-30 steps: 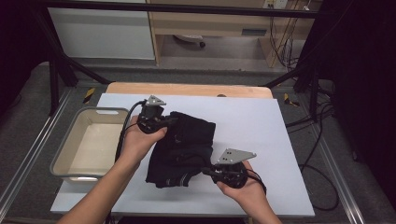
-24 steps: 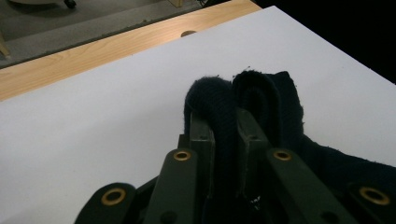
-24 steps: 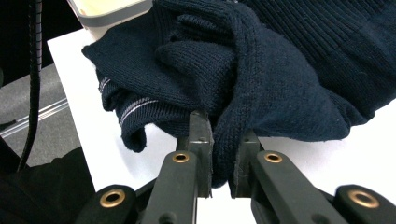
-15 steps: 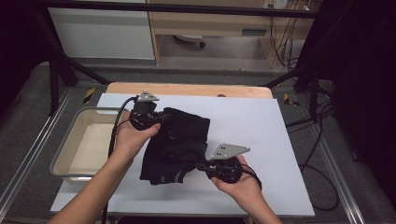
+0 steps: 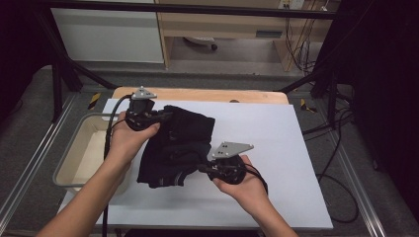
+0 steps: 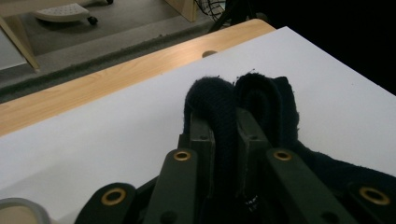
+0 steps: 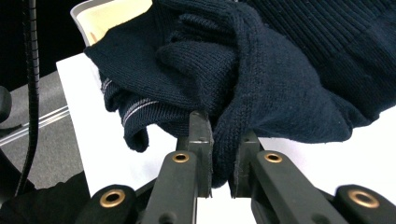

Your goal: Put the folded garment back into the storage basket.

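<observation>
A folded dark navy knitted garment point(image 5: 173, 148) is held above the white table top point(image 5: 276, 148) between both hands. My left gripper point(image 5: 165, 116) is shut on its far left edge; in the left gripper view a thick fold of the knit point(image 6: 224, 107) is pinched between the two black jaws. My right gripper point(image 5: 201, 168) is shut on the near edge; in the right gripper view a fold of the garment point(image 7: 233, 93) is clamped between its jaws. A pale striped hem point(image 7: 135, 109) hangs at the left there.
A beige plastic bin point(image 5: 79, 153) stands at the table's left edge, beside the left forearm. A wooden strip point(image 5: 197, 94) runs along the far edge of the table. Cables lie on the floor point(image 5: 341, 148) at the right.
Both hands have risen and shifted left toward the bin, and the garment has gone with them. Both grippers have kept their hold on it.
</observation>
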`<state>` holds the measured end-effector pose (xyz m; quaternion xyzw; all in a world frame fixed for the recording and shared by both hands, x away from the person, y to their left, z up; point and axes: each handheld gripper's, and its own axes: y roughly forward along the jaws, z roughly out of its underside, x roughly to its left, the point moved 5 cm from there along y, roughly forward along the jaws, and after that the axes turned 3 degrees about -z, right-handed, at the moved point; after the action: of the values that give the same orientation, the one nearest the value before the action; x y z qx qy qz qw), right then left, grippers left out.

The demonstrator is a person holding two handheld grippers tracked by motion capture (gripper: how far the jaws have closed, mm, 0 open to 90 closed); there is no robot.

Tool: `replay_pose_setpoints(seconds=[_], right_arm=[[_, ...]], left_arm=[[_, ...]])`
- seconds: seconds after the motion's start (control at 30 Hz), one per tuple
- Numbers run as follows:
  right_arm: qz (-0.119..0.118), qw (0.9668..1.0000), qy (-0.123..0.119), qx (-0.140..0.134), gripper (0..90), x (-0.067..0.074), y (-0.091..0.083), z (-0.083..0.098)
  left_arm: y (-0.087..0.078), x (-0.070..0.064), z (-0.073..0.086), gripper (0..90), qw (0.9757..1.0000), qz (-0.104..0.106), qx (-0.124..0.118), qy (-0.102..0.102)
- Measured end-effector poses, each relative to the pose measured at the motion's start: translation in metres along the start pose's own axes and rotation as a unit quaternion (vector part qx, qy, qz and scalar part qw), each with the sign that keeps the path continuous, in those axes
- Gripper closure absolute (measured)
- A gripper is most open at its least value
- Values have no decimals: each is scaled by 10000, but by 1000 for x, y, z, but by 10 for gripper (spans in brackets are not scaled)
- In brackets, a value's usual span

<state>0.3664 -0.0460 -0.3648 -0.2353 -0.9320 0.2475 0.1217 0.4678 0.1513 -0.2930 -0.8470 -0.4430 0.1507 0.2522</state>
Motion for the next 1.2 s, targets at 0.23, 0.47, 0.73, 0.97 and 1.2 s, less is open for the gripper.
replay_pose_setpoints(seconds=[0.23, 0.47, 0.73, 0.97, 1.2], right_arm=[[-64, 9999, -93, -22, 825, 1, 12, -29], [-164, 9996, -222, 7, 824, 9, 30, -50], [-312, 9988, -370, -19, 824, 21, 54, -69], [-385, 9982, -461, 7, 824, 28, 74, -82], [-466, 9972, -592, 30, 824, 37, 94, -94]], left_arm=[[-18, 19, -12, 799, 9997, -180, -130, -29], [-34, 42, -7, 799, 9992, -353, -169, -66], [-49, 71, 0, 799, 9984, -458, -223, -261], [-60, 91, 6, 799, 9974, -589, -240, -353], [-66, 107, 16, 799, 9963, -716, -233, -418]])
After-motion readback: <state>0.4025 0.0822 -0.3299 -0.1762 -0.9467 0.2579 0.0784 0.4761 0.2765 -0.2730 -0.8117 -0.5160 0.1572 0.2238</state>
